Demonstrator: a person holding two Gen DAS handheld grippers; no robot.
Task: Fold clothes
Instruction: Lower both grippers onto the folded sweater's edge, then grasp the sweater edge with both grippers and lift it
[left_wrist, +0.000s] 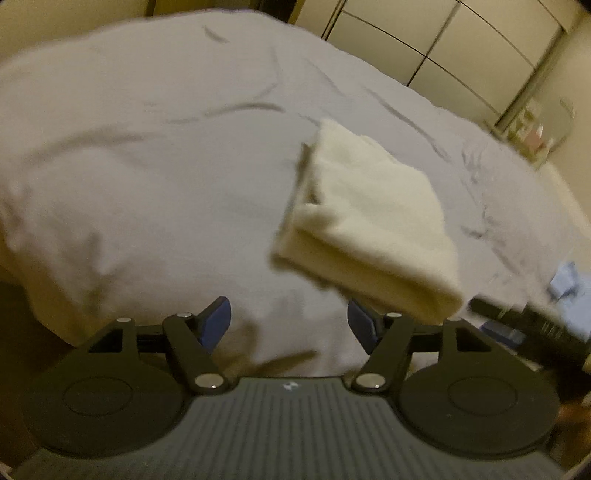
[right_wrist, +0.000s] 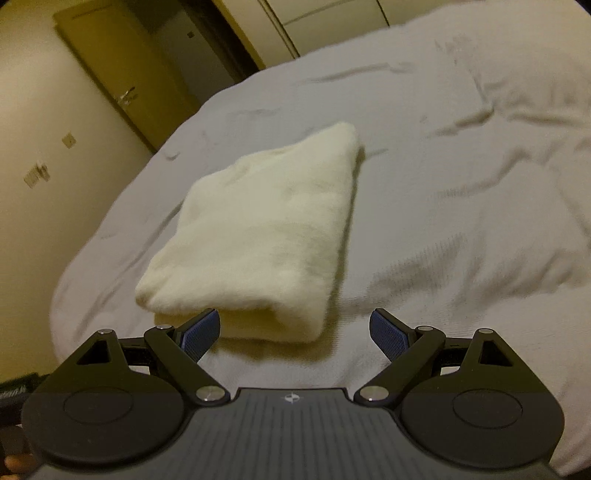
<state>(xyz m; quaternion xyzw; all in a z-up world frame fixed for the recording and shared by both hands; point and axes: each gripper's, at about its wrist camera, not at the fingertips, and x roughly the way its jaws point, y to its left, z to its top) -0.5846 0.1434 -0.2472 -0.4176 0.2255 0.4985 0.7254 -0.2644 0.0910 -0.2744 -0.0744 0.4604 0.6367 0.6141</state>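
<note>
A: Where is the garment?
B: The folded cream garment (right_wrist: 258, 236) lies on the bed (right_wrist: 461, 184).
A: And the tongs?
B: The left tongs (left_wrist: 290, 325) and right tongs (right_wrist: 295, 332) both gape, holding nothing.

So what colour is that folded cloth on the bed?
Cream, plain, no pattern. The folded cloth shows best in the right wrist view.

no legible text, labels or numbers
</note>
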